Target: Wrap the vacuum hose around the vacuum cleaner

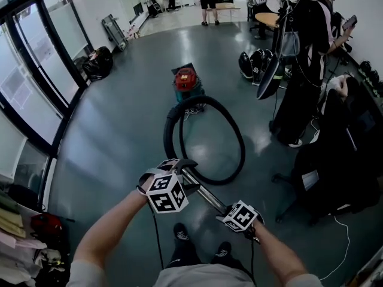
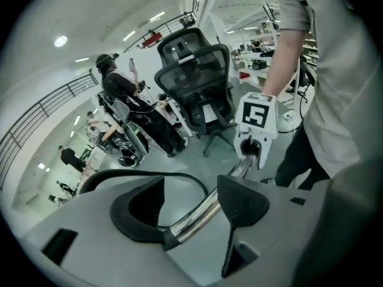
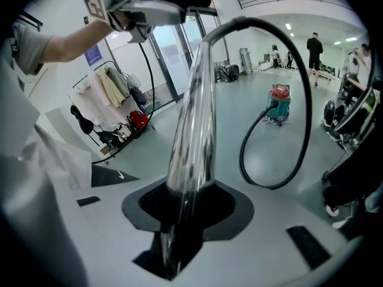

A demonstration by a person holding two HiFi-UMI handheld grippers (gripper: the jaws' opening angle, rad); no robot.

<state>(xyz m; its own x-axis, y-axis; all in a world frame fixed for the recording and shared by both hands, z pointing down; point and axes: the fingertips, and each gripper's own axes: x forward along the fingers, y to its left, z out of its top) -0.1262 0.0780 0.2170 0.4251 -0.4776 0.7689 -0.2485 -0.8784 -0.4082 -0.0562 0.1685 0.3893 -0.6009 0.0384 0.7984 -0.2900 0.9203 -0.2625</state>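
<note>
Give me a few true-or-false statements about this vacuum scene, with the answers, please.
1. The vacuum cleaner has a red top. True.
2. The hose is already wound around it. False: it lies in a loose loop on the floor.
3. The right gripper clamps the metal tube. True.
4. The left gripper squeezes the tube tightly. False: its jaws stand apart, with the tube passing between them.

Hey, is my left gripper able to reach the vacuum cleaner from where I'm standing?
Probably not. The left gripper sits open around the metal tube near your body, while the vacuum cleaner stands far across the floor, beyond the hose loop. The way looks free, but you'd need to step closer.
</note>
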